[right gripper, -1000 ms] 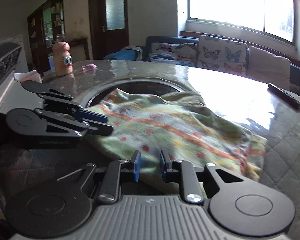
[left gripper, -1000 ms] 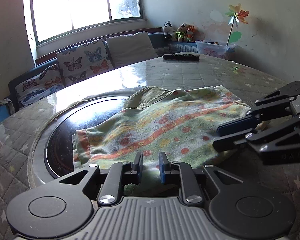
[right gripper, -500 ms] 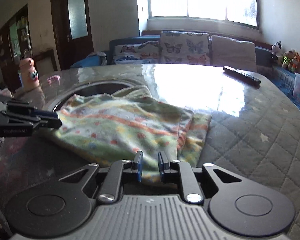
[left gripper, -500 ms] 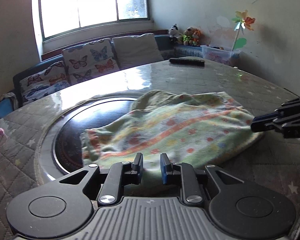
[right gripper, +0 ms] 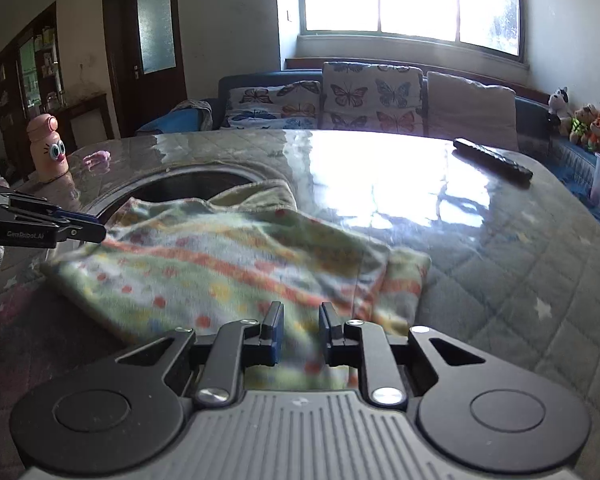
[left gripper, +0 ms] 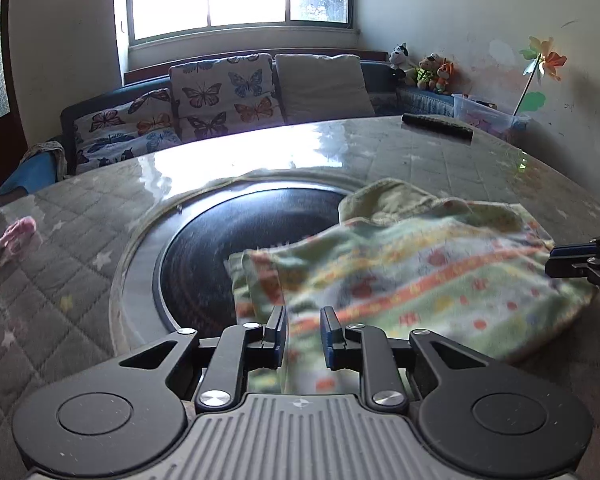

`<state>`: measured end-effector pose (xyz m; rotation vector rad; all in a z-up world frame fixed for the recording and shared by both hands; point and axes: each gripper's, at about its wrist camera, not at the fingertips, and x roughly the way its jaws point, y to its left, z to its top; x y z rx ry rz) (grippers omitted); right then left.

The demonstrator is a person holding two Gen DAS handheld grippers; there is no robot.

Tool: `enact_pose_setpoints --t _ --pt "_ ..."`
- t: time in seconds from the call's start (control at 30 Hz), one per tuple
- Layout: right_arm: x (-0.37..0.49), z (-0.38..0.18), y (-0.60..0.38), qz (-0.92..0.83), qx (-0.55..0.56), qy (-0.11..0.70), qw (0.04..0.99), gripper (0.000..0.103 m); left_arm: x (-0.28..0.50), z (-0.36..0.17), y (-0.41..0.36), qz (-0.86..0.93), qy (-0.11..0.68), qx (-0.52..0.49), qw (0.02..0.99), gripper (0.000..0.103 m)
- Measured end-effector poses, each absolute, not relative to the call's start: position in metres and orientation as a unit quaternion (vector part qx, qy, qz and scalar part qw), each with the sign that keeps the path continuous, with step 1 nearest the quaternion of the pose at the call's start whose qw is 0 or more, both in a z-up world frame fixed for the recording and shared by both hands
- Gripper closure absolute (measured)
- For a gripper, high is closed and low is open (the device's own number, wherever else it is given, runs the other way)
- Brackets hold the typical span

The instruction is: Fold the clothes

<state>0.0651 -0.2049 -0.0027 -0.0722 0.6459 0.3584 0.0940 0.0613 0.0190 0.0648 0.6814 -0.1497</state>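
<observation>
Quilted table (left gripper: 80,280) bears the folded garment (left gripper: 420,280); only the right view shows a pink bottle (right gripper: 47,148). Left gripper (left gripper: 303,332) and right gripper (right gripper: 300,328) each pinch its near edge.

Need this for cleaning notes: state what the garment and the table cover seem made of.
Garment: looks like soft, matte fleece or brushed cotton; fuzzy printed stripes, limp folds. Table cover: apparently quilted fabric under glossy clear plastic or glass; stitched diamonds and stars show beneath sharp window glare.
</observation>
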Motion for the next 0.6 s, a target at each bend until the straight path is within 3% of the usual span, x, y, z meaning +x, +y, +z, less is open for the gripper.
enact_pose_setpoints --t 0.27,0.6 --pt "0.121 -0.007 -0.204 0.154 -0.022 0.325 0.933 0.085 0.143 0.009 0.067 -0.061 0.357 0.038 0.931 0.081" --pt "0.14 -0.012 -0.208 0.133 -0.011 0.324 0.936 0.088 0.149 0.005 0.071 -0.051 0.355 0.043 0.932 0.081"
